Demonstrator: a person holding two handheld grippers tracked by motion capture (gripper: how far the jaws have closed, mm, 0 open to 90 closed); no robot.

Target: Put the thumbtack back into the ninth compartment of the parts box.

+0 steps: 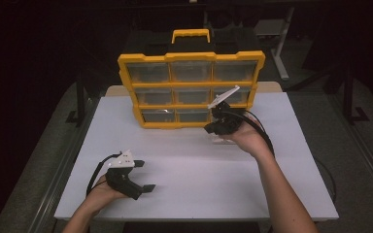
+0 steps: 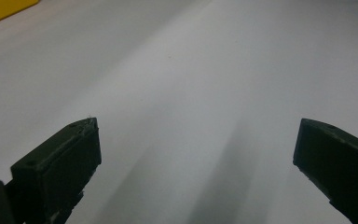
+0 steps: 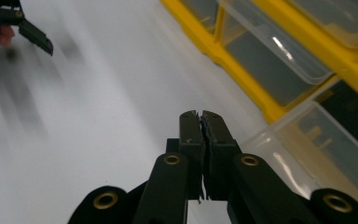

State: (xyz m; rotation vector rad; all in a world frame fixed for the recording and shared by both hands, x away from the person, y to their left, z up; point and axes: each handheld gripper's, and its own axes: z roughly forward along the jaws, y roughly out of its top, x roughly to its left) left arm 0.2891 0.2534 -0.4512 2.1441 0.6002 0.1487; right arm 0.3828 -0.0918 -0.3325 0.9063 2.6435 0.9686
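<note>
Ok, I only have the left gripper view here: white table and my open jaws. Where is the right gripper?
Observer: The right gripper is at the bottom right corner of the yellow organizer, which stands upright at the far side of the table.
Operator: Are its jaws open?
Observer: No, they are shut, pad against pad, with nothing visible between them.
Operator: And the drawers?
Observer: One clear drawer beside that gripper sticks out past the yellow frame. The others I can see sit flush.
</note>
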